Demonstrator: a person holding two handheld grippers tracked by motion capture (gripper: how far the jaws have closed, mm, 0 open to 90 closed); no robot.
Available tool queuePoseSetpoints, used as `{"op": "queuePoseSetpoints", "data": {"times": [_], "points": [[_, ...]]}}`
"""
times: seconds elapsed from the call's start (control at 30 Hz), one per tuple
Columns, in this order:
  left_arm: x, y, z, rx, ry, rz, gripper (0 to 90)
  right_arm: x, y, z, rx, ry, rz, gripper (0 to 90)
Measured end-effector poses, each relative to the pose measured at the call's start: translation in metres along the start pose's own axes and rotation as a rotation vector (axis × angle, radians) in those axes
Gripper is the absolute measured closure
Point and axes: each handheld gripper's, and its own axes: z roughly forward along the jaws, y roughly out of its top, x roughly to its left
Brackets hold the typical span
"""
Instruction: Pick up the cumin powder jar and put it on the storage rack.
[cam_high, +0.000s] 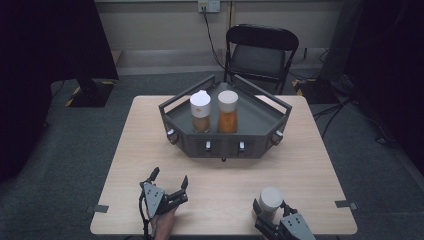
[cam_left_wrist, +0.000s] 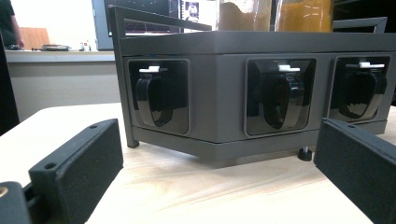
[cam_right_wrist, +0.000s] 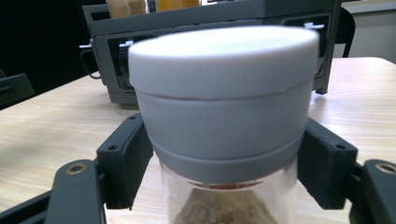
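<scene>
Table (cam_high: 300, 165) was light wood-grain laminate, bare apart from the items noted, with small grey tabs at its near left and right edges. The right gripper (cam_high: 274, 215) sat at the near right edge, its jaws drawn in against either side of a jar (cam_high: 270, 201), at the grey collar just under the white cap; in the right gripper view the pads (cam_right_wrist: 128, 158) looked to touch the jar (cam_right_wrist: 224, 126), which stood upright on the table with brownish contents showing through the clear body. The left gripper (cam_high: 170, 181) rested well to the left of the right one, jaws spread wide with nothing between them, held by a hand (cam_high: 164, 222) from the near edge. Ahead of both grippers, beyond a stretch of bare tabletop, stood a dark grey rack (cam_high: 260, 125); its front faces carried recessed black latches (cam_left_wrist: 161, 95). Two more white-capped jars (cam_high: 201, 112) stood upright side by side on its tray. Past the rack, off the table, a black folding chair (cam_high: 260, 50) stood on grey carpet; a wall socket (cam_high: 209, 6) with a cable was behind it, with dark stands to either side.
</scene>
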Motion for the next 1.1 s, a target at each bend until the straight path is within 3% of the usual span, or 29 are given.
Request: {"op": "queuePoseSetpoints", "data": {"times": [0.27,0.53,1.1], "points": [[0.000,0.000,0.000,0.000,-0.001,0.000,0.9,-0.002,0.003,0.000,0.016,-0.003,0.010,31.3],[0.000,0.000,0.000,0.000,0.000,0.000,0.9,0.008,0.004,-0.002,0.006,-0.038,-0.053,34.5],[0.000,0.000,0.000,0.000,-0.001,0.000,0.9,0.010,0.006,-0.004,-0.007,-0.044,-0.063,35.1]]}}
